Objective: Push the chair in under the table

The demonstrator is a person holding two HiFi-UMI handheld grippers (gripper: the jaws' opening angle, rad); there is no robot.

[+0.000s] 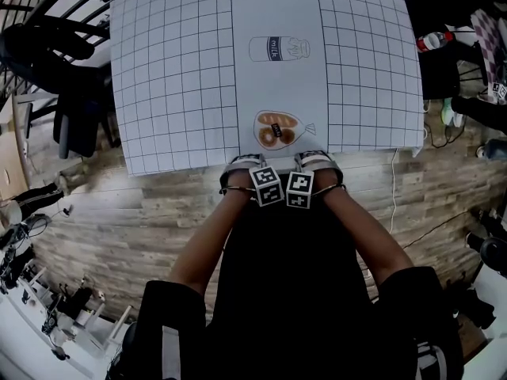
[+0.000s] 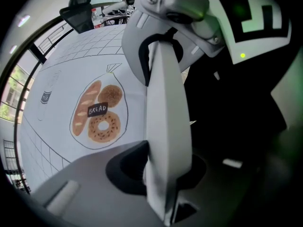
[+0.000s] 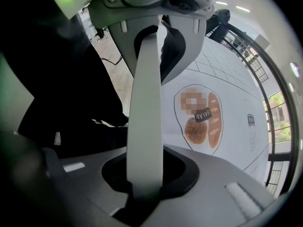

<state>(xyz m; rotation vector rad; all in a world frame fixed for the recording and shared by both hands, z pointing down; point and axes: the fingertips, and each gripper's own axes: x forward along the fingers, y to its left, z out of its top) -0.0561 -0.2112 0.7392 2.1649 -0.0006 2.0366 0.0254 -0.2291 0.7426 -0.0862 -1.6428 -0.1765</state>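
Observation:
The chair shows only as a black back (image 1: 285, 228) between my forearms, its top at the near edge of the table (image 1: 174, 93), which wears a white grid cloth. My left gripper (image 1: 244, 167) and right gripper (image 1: 318, 165) sit side by side on that top edge and point down, their marker cubes touching. In the left gripper view one white finger (image 2: 165, 103) lies against the black back (image 2: 236, 108). In the right gripper view a white finger (image 3: 144, 103) stands beside the same black mass (image 3: 71, 93). The second jaw of each is hidden behind it.
Printed bread (image 1: 277, 129) and milk (image 1: 277, 48) pictures mark the cloth's middle strip. Black chairs (image 1: 63, 70) stand left of the table. A bottle (image 1: 434, 39) and dark bags lie at the right. A white cable (image 1: 394, 188) runs over the wood floor.

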